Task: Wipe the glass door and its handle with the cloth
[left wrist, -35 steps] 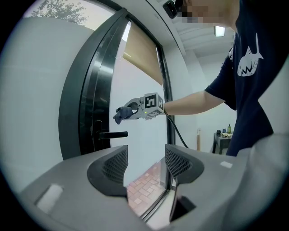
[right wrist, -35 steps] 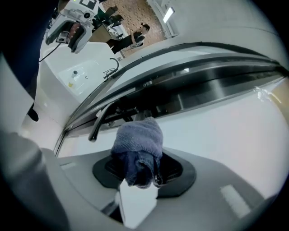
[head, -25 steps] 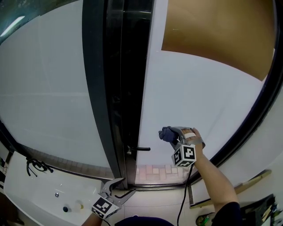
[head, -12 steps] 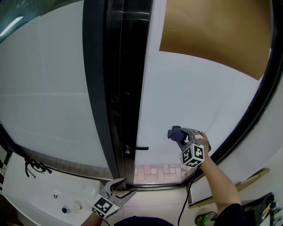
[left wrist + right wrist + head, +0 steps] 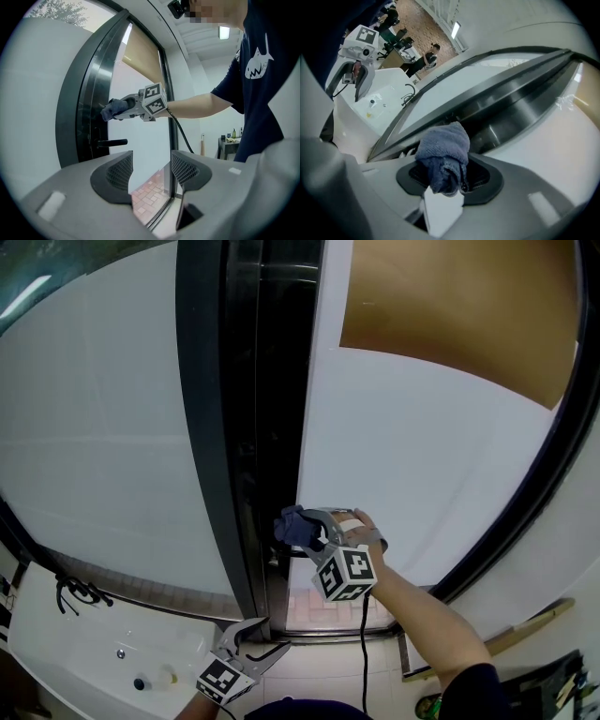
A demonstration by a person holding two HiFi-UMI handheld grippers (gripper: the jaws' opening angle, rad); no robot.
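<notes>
My right gripper (image 5: 302, 531) is shut on a bunched blue-grey cloth (image 5: 292, 526), pressed at the left edge of the glass door (image 5: 412, 456) just above the black lever handle (image 5: 298, 555). The right gripper view shows the cloth (image 5: 444, 154) wadded between the pads, right by the dark door frame (image 5: 501, 112). My left gripper (image 5: 251, 643) hangs low near the floor, open and empty. In the left gripper view the handle (image 5: 111, 142) juts out under the cloth (image 5: 115, 108), and the left gripper (image 5: 151, 173) holds nothing.
A dark vertical frame (image 5: 239, 427) divides the door from a fixed pane (image 5: 103, 427) at left. A tan blind (image 5: 459, 306) covers the door's top. A white ledge (image 5: 84, 652) with small items lies lower left. A person stands in the left gripper view's right side.
My right gripper has swept the cloth leftward across the glass, from mid-pane to the door's edge above the handle. The left gripper has stayed put.
</notes>
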